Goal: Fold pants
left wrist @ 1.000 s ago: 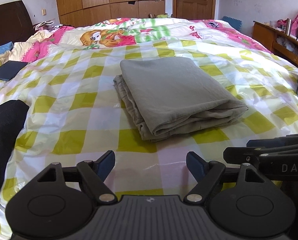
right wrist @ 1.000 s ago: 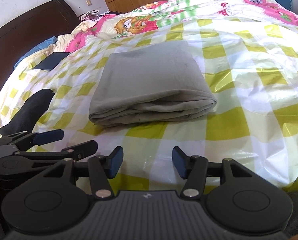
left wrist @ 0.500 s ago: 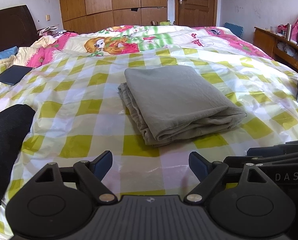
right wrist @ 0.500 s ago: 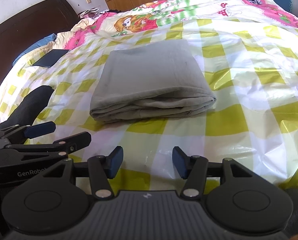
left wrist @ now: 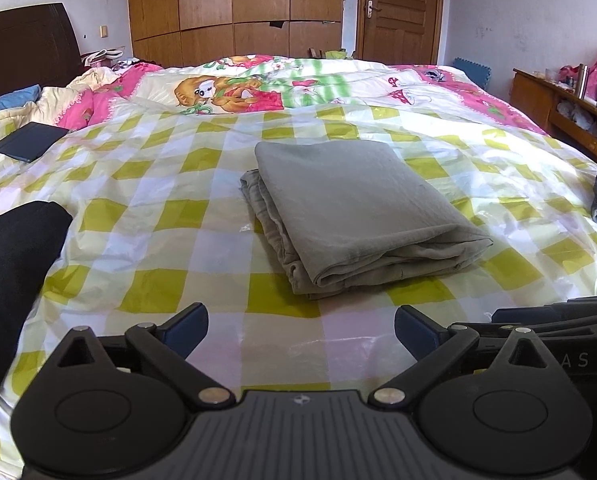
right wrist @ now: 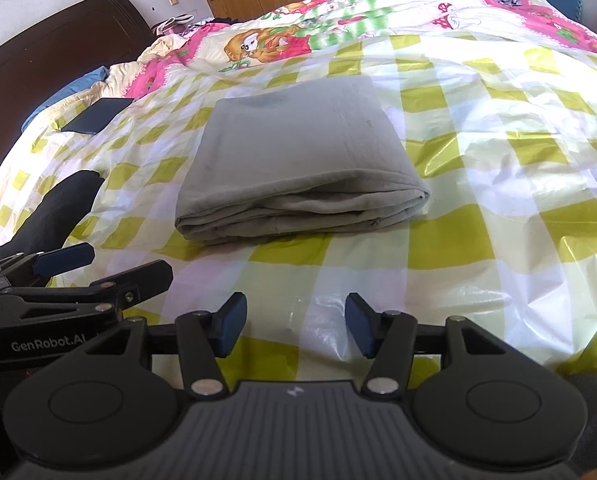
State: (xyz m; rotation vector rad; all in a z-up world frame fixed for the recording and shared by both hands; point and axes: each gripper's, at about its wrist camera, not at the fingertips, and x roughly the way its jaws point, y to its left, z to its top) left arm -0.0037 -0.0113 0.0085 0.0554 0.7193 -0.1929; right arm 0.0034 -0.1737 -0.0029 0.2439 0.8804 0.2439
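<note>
Left wrist view: grey pants [left wrist: 358, 208] folded into a flat stack, lying mid-bed on the yellow-checked sheet [left wrist: 146, 272]. Left gripper [left wrist: 300, 330] short of the pants' near edge, jaws wide apart and just been opening, only sheet between them. Black garment [left wrist: 14, 264] left of the pants, well apart. Dark flat case [left wrist: 28, 141] far left of the pants, near the pink quilt [left wrist: 258, 88]. Right gripper [left wrist: 554, 320] partly visible, right of the pants' near corner.

Right wrist view: same pants [right wrist: 298, 160], folded edge facing camera. Right gripper [right wrist: 296, 326] near side of the pants, jaws partly apart, empty, not touching cloth. Left gripper [right wrist: 78, 268] left of the pants' near edge, also clear of them.
</note>
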